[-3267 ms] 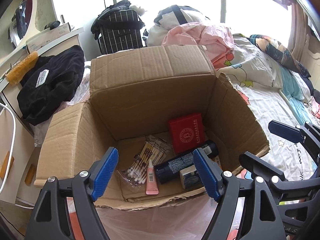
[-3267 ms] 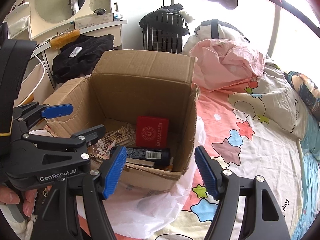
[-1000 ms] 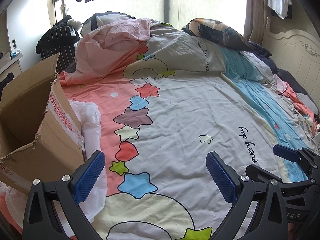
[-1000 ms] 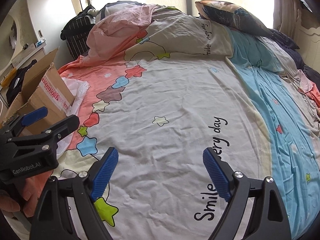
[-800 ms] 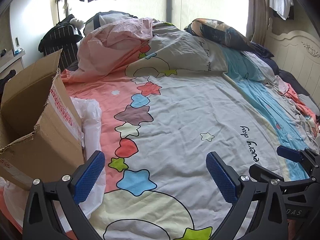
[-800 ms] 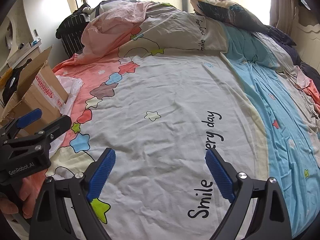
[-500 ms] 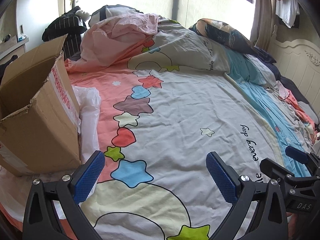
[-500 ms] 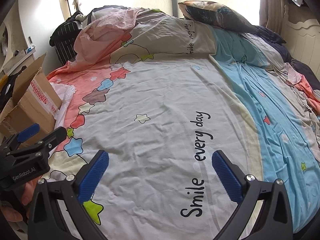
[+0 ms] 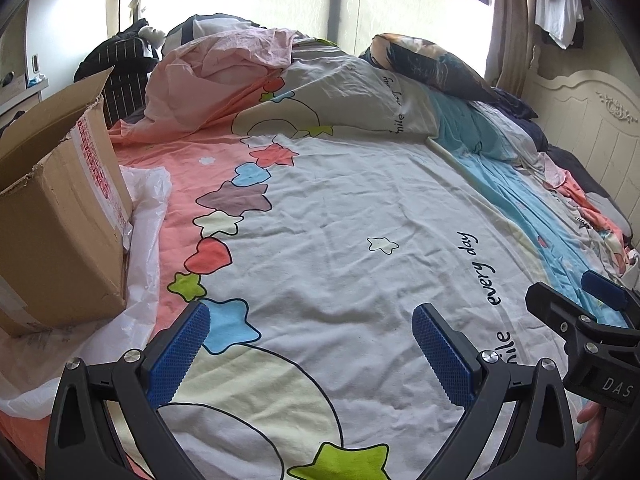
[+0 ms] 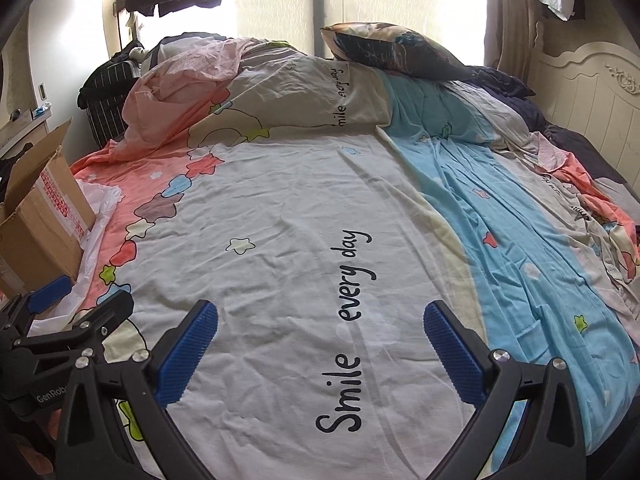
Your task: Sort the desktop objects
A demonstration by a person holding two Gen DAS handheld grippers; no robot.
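A brown cardboard box (image 9: 60, 216) stands at the left on a white plastic bag (image 9: 148, 216); its inside is hidden from here. It also shows in the right wrist view (image 10: 40, 216). My left gripper (image 9: 312, 344) is open and empty, low over the printed bedsheet (image 9: 340, 220). My right gripper (image 10: 320, 344) is open and empty over the sheet's "Smile every day" print (image 10: 348, 320). No loose small object shows on the sheet.
A crumpled pink quilt (image 9: 224, 72) and a dark patterned pillow (image 9: 432, 64) lie at the far side. Clothes pile at the right (image 10: 592, 200) by a cream headboard (image 10: 592, 92). A dark striped bag (image 10: 108, 80) stands behind the box.
Both grippers have swung right, away from the open box with its items, and now face the bedsheet. Over the last second they pulled back and sank a little; jaws stayed open.
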